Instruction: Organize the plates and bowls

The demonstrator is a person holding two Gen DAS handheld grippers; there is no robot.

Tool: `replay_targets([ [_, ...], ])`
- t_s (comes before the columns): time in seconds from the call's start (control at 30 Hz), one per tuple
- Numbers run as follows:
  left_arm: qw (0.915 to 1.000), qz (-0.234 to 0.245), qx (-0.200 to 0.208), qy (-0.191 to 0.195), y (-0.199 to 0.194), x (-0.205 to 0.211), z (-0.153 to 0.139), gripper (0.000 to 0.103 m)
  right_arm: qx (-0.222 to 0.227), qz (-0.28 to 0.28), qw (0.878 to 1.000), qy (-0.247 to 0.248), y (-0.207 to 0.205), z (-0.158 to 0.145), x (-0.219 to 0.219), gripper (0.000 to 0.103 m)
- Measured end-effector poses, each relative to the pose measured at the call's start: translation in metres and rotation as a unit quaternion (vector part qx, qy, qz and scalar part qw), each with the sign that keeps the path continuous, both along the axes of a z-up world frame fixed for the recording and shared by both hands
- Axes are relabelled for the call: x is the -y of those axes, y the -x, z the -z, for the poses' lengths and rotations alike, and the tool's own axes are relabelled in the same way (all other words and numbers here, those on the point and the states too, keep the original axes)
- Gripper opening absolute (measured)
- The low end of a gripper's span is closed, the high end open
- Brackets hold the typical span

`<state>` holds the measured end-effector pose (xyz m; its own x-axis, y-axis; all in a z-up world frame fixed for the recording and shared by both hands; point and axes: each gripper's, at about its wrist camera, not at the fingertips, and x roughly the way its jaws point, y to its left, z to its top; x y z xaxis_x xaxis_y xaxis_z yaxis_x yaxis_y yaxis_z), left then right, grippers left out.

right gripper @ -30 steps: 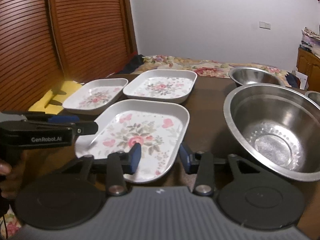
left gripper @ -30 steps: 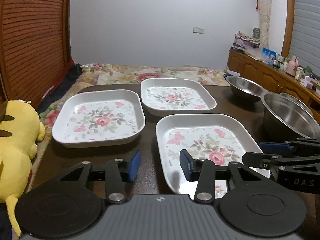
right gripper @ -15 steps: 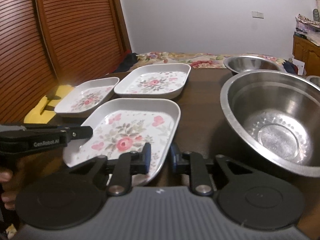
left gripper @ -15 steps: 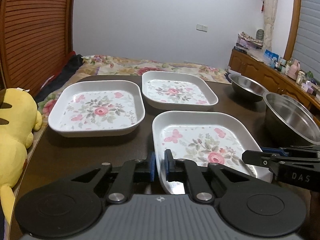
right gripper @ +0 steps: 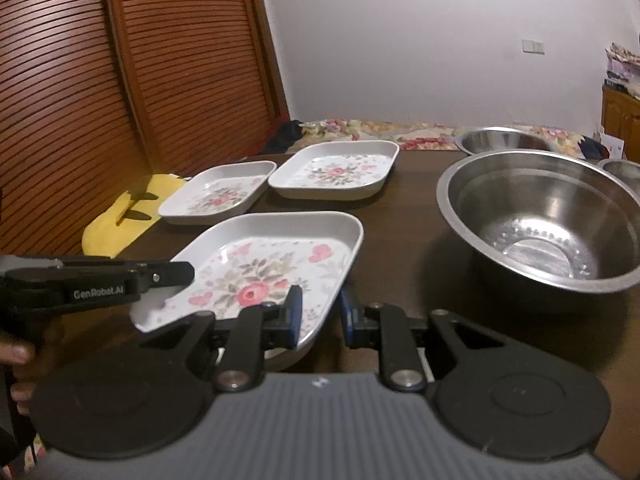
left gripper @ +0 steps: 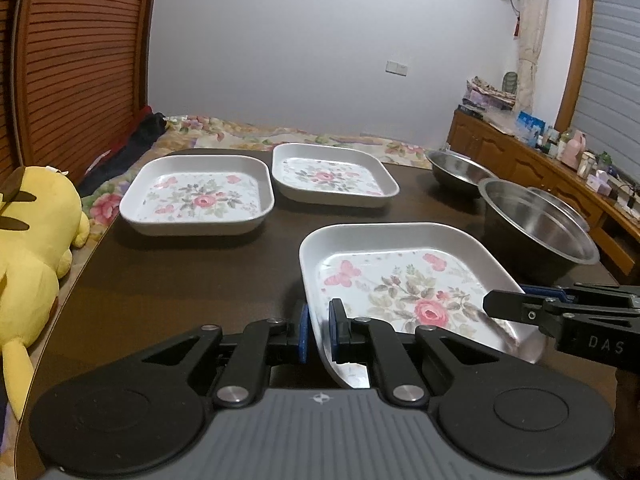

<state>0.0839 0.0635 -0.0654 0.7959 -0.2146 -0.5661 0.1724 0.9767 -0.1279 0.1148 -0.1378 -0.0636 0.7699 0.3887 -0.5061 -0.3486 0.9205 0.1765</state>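
Three white square plates with flower prints are on the dark table. My left gripper (left gripper: 318, 332) is shut on the near left rim of the nearest plate (left gripper: 404, 280). My right gripper (right gripper: 320, 314) is shut on the near right rim of the same plate (right gripper: 272, 268), which is lifted and tilted off the table. Two other plates (left gripper: 200, 196) (left gripper: 330, 174) rest flat farther back. A large steel bowl (right gripper: 540, 216) stands to the right, with a smaller one (right gripper: 504, 140) behind it.
A third steel bowl's rim (right gripper: 620, 168) shows at the far right. A yellow plush toy (left gripper: 32, 248) lies off the table's left edge. A bed with a floral cover (left gripper: 280, 136) is beyond the table, and a wooden sideboard (left gripper: 540, 168) stands at the right.
Both grippers closed from open onto the nearest plate's rim. The plate then rose and tilted off the table.
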Motion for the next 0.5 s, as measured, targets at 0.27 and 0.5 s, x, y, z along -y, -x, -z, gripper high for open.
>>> replay_targets([
  [0.27, 0.9998, 0.007, 0.000, -0.021, 0.019, 0.009, 0.004, 0.011, -0.001, -0.006, 1.000, -0.002, 0.020, 0.003, 0.005, 0.022],
  [0.5, 0.9996, 0.007, -0.013, -0.023, 0.021, 0.011, 0.015, 0.011, -0.014, -0.007, 1.000, -0.010, 0.024, 0.009, 0.005, 0.022],
])
